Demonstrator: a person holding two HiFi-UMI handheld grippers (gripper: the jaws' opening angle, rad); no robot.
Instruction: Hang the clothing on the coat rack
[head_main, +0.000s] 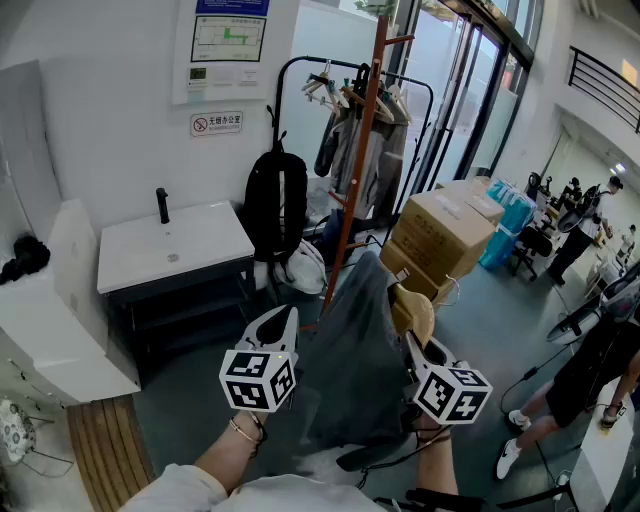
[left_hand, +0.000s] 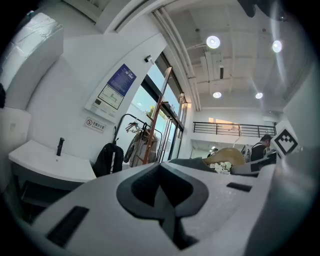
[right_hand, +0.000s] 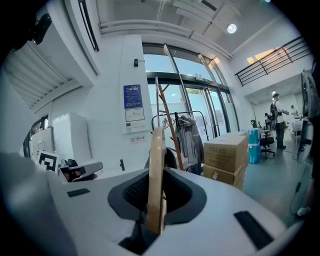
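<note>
**Spotter:** What do the tongs have?

**Operator:** My right gripper (right_hand: 156, 210) is pinching the pale, curved wooden hanger (right_hand: 156, 170) edge-on, with its thin body squeezed between the pads. My left gripper (left_hand: 162, 195) is pressed together on nothing. It hovers just beside the left edge of the dark grey garment (head_main: 350, 370) that drapes from that hanger.

**Spotter:** And the rack?

**Operator:** The reddish-brown wooden pole coat rack (head_main: 360, 150) stands ahead, well apart from the garment, with clothes already on its upper pegs. A black backpack (head_main: 277, 205) hangs to its left, and stacked brown cardboard boxes (head_main: 445, 235) sit to its right.

**Spotter:** What worries you?

**Operator:** Mostly the grip. I hold a slim piece of wood in a narrow pinch, so I judge that the cloth's weight could swing the hanger in the jaws as I reach up. The garment could also slide off one shoulder, since nothing steadies it. I can't see the hanger's hook, so I may misjudge which way it faces and knock a crowded peg, or snag the clothes hanging there.
</note>
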